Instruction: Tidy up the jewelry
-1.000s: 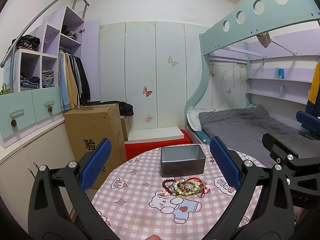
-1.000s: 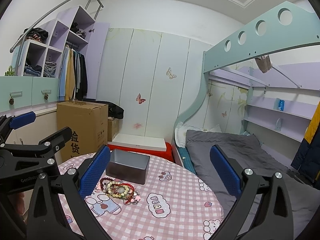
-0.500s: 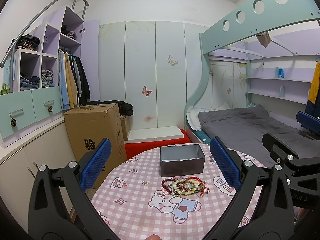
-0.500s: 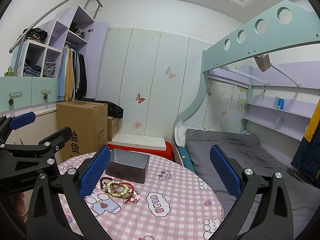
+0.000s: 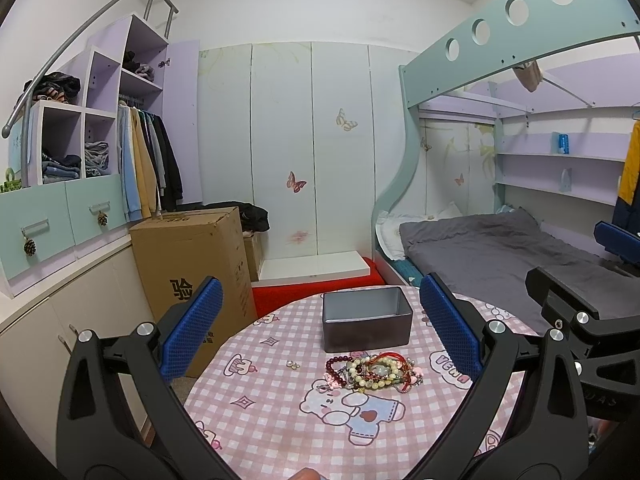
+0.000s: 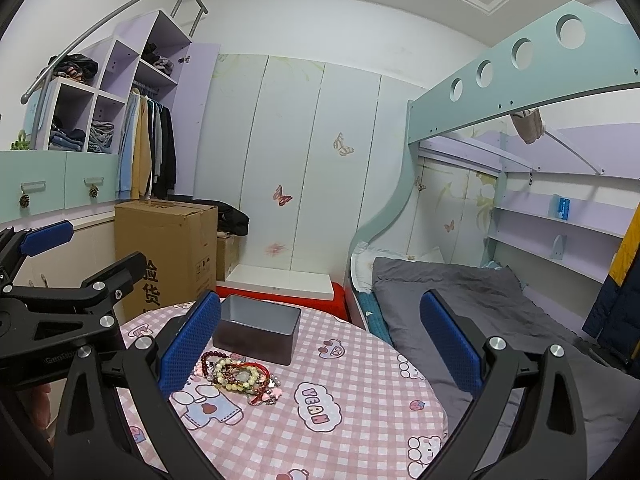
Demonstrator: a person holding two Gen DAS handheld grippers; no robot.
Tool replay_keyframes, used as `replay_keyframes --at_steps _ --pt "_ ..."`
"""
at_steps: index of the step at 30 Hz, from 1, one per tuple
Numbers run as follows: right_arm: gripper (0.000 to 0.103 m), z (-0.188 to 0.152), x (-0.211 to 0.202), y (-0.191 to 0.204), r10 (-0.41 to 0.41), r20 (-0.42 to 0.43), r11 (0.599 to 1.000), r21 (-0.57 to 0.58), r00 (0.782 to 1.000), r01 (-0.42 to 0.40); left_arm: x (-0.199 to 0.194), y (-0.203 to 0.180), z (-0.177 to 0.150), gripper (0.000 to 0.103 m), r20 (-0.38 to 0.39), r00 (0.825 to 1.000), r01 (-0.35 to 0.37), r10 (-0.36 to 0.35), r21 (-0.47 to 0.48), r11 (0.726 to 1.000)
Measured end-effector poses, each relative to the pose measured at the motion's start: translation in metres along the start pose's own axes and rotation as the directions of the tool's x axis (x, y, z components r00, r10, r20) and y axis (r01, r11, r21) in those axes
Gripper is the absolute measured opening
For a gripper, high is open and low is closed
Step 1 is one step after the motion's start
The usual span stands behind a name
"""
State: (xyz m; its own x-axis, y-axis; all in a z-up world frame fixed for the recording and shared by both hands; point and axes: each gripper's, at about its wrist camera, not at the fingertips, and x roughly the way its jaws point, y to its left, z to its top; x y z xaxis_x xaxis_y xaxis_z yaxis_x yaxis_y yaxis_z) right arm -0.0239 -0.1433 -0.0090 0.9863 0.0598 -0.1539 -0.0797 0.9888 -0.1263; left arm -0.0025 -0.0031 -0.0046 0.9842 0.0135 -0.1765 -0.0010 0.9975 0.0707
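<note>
A heap of bead bracelets (image 5: 372,372) lies on a round table with a pink checked cloth (image 5: 280,412). An empty grey metal box (image 5: 366,319) stands just behind the heap. A small pair of earrings (image 5: 294,365) lies left of the heap. My left gripper (image 5: 320,332) is open and empty, held above the near side of the table. My right gripper (image 6: 320,340) is open and empty, to the right of the heap (image 6: 240,376) and the box (image 6: 258,334). Each gripper shows at the edge of the other's view.
A tall cardboard carton (image 5: 192,264) stands left of the table beside low cabinets (image 5: 60,320). A bunk bed with a grey blanket (image 5: 480,248) is on the right. A red mat with a white board (image 5: 316,272) lies beyond the table.
</note>
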Motion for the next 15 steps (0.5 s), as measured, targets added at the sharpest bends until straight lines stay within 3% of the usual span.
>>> replay_keyframes --at_steps 15 --pt "0.096 -0.0027 0.0068 -0.0001 0.018 -0.015 1.000 0.017 1.000 -0.018 0.0055 0.0007 -0.0056 0.097 -0.010 1.000 0.004 -0.004 0.001 1.000"
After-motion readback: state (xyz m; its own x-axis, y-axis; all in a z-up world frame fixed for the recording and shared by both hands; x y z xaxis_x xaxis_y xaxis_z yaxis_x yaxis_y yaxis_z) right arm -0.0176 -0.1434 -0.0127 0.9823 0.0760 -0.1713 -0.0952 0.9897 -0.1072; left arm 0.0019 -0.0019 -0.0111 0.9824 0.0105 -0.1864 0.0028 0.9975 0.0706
